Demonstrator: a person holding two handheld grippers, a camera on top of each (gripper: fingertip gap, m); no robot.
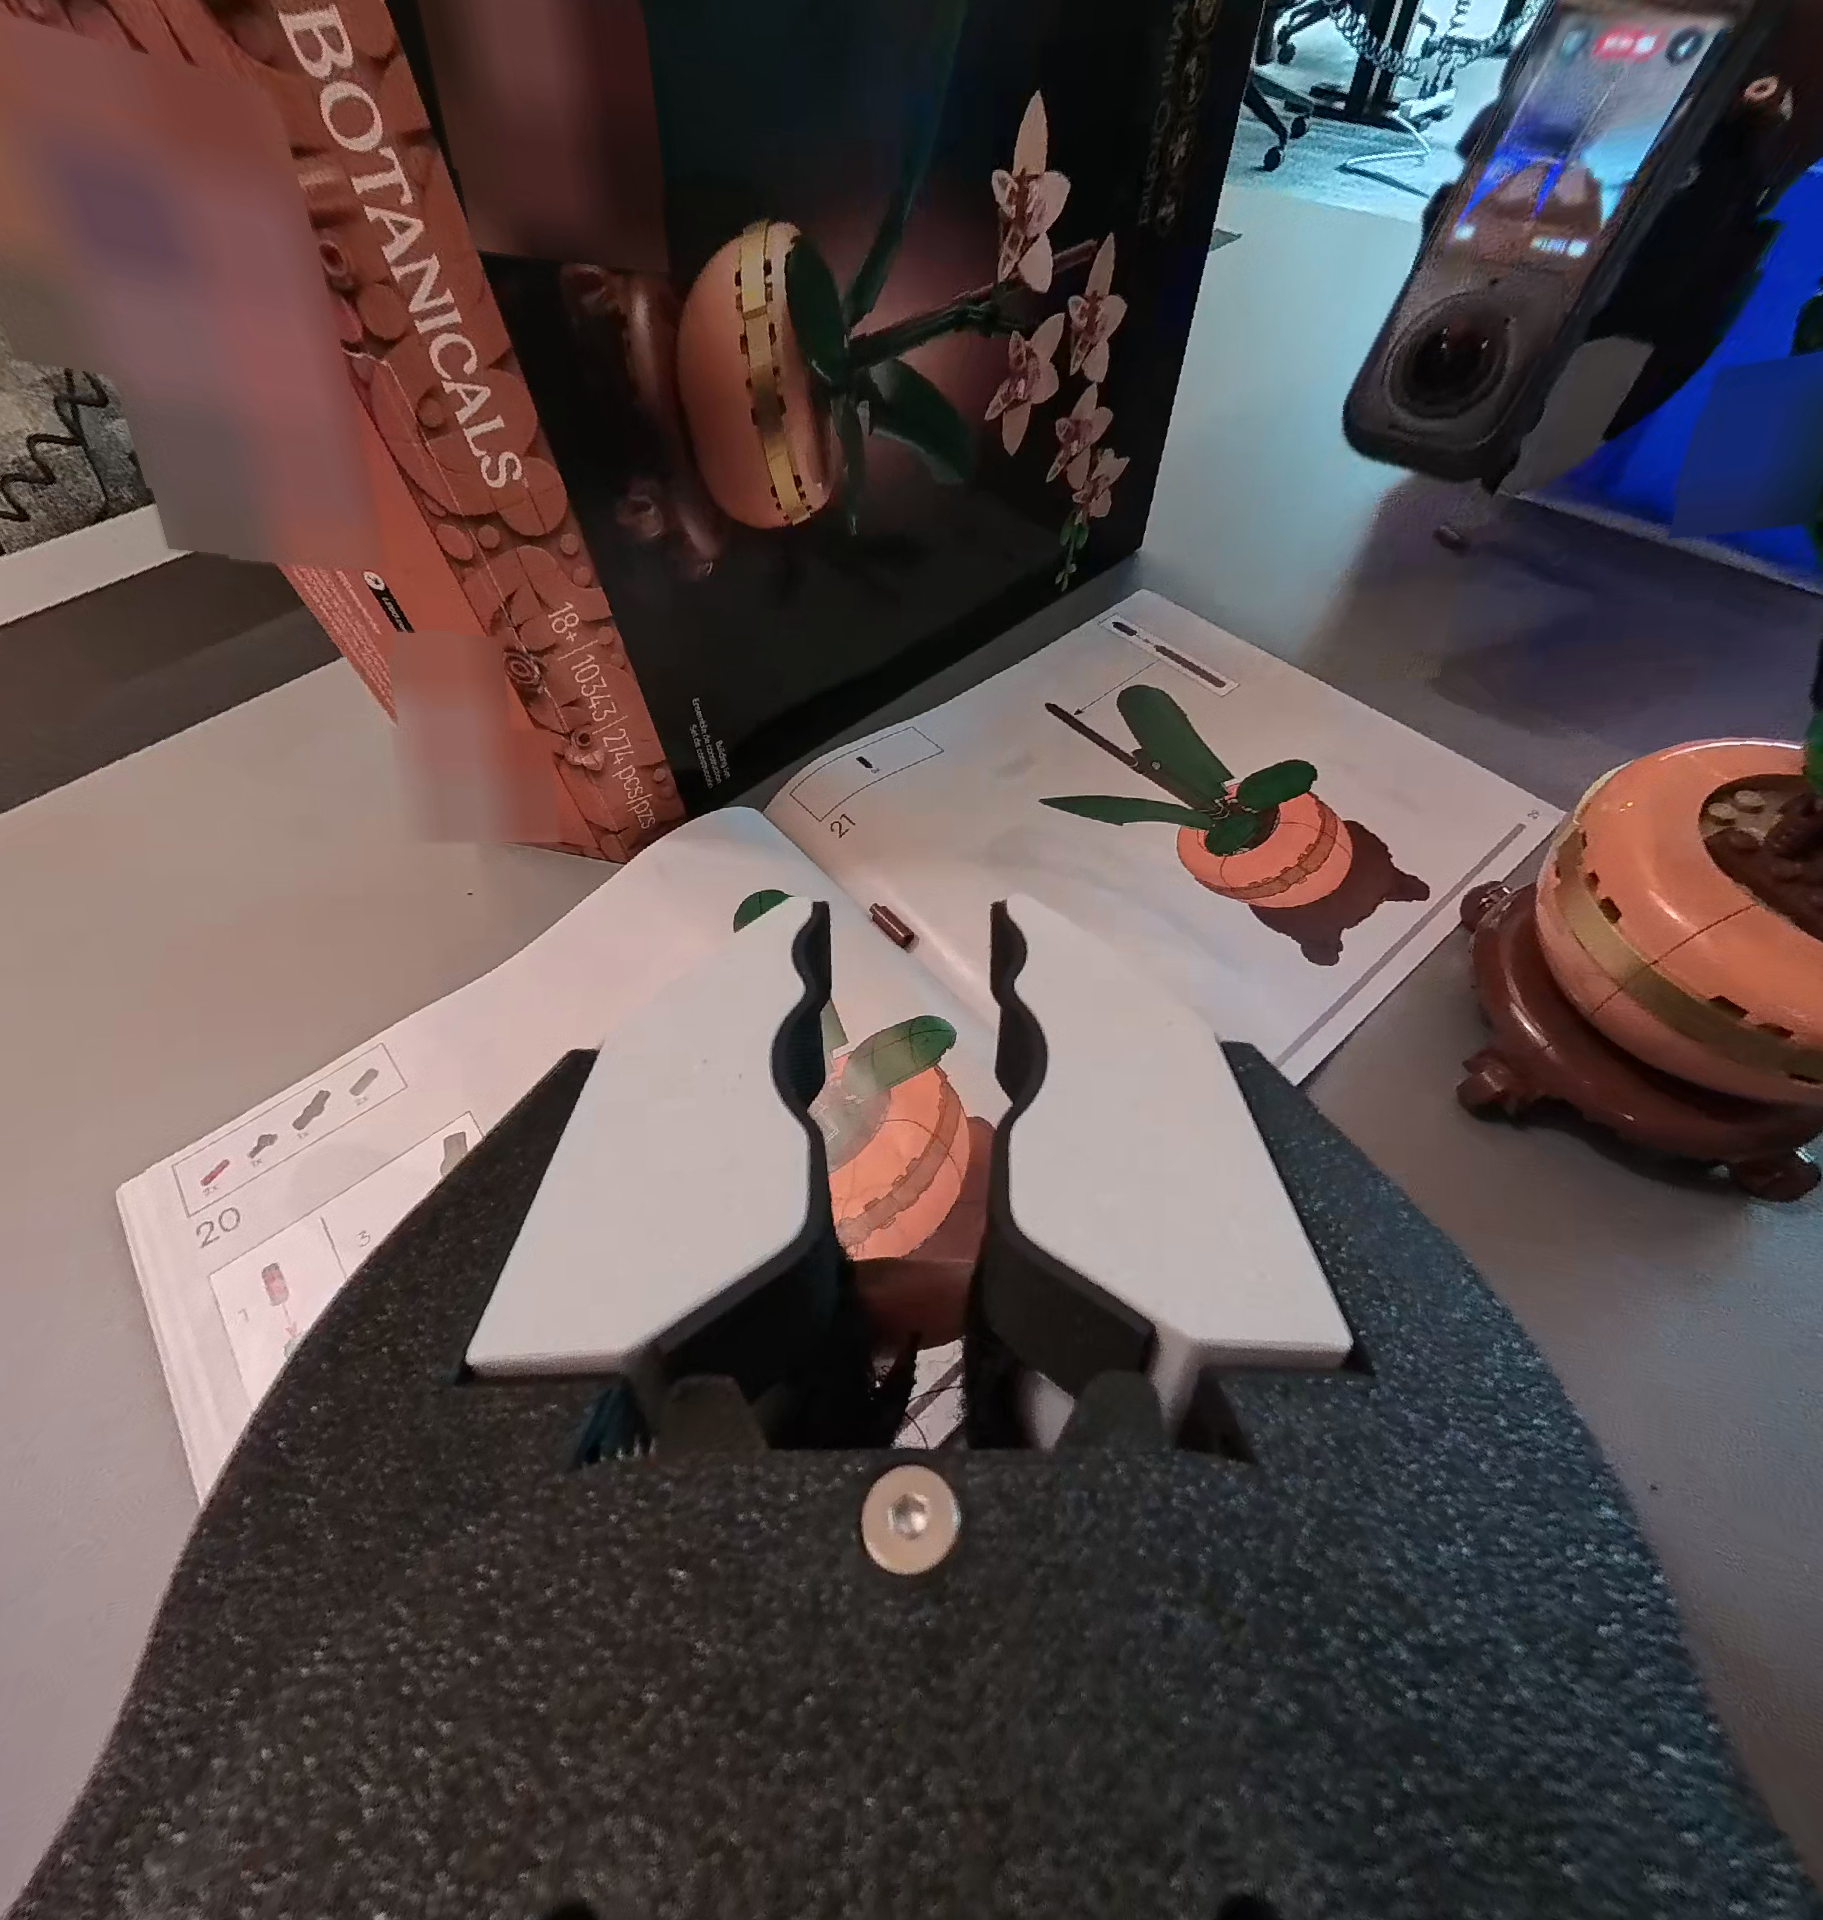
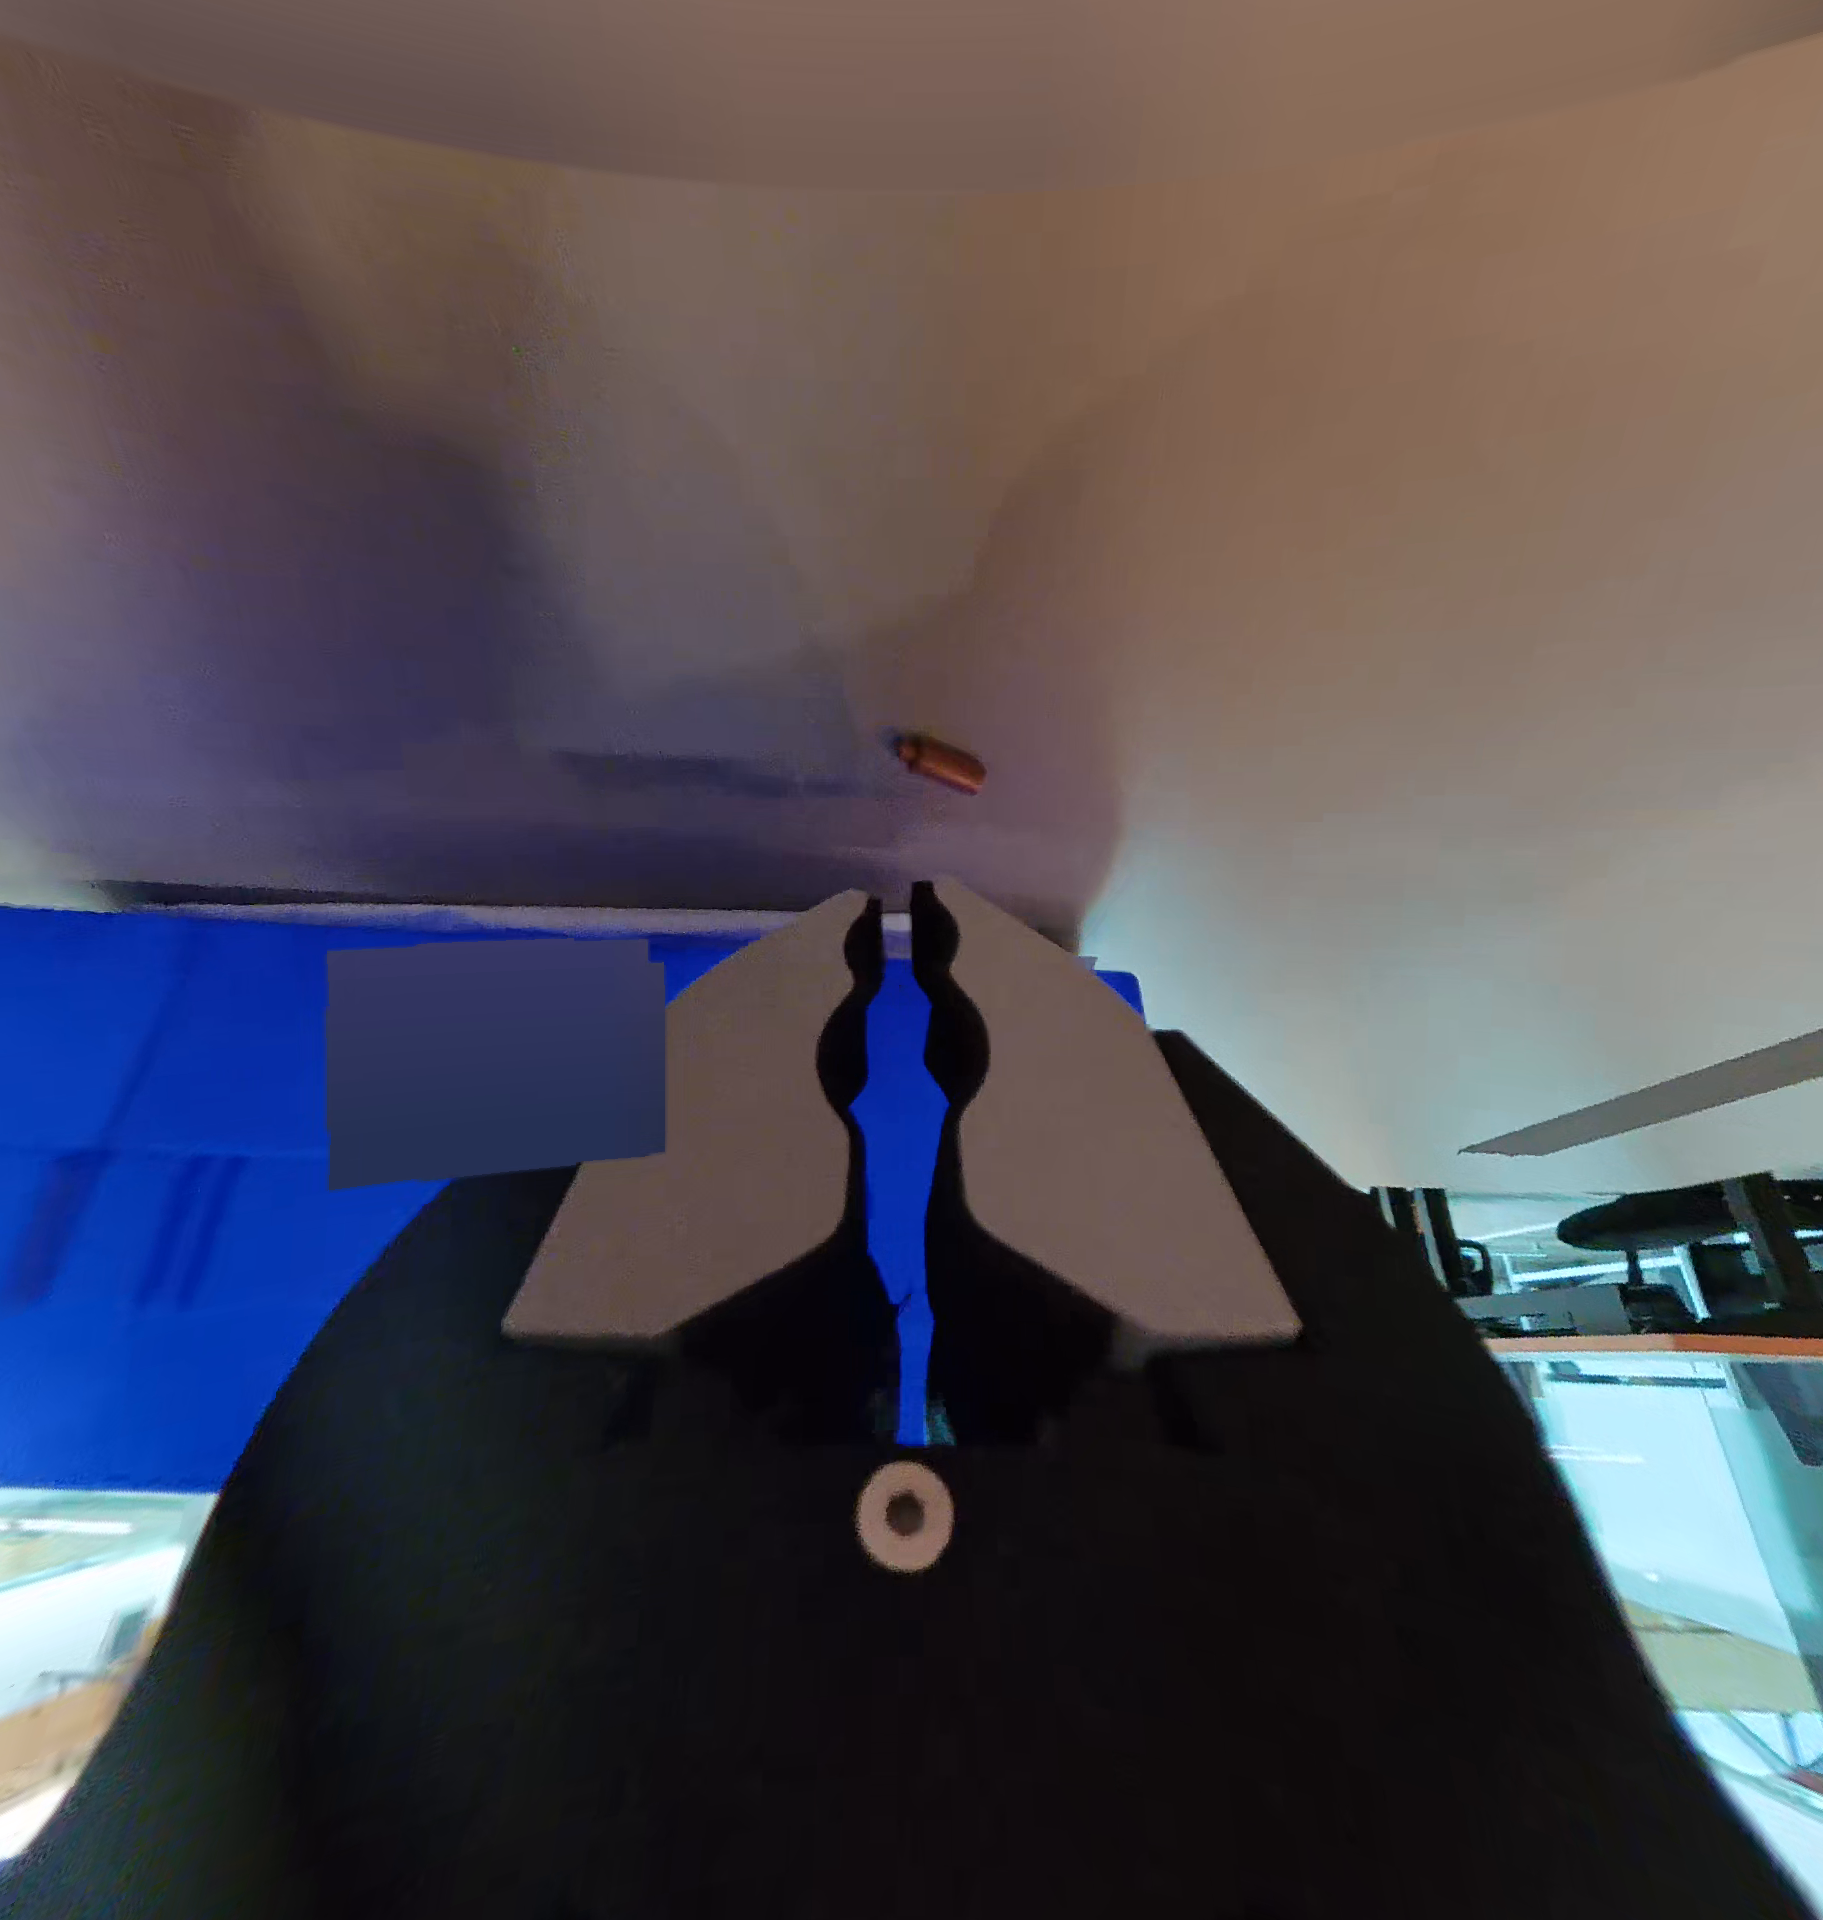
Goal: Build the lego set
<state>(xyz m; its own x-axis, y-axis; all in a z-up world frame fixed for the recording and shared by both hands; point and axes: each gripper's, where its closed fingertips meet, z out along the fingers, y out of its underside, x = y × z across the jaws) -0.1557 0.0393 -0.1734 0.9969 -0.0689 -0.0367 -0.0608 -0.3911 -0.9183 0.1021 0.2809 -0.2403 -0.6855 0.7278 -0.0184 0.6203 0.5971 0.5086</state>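
My left gripper (image 1: pixel 907 914) is open and empty, hovering over the open instruction booklet (image 1: pixel 1000 831) on the grey table. A small brown Lego piece (image 1: pixel 889 923) lies in the booklet's crease, just beyond and between the fingertips. The part-built model, a peach pot on a brown stand (image 1: pixel 1655 997) with a dark stem and green leaves, stands at the right. My right gripper (image 2: pixel 894 899) is nearly shut, with a thin slit between the jaws and nothing in it. A small brown piece (image 2: pixel 938 762) lies just beyond its tips; that view is blurred.
The Lego set box (image 1: pixel 782 395) stands upright behind the booklet. The right gripper's body with its camera (image 1: pixel 1458 343) hangs at the upper right of the left wrist view. A blue bin (image 2: pixel 138 1143) is under the right gripper. Office chairs and desks stand far off. Some 35 centimeters of space lies between my two pairs of fingers.
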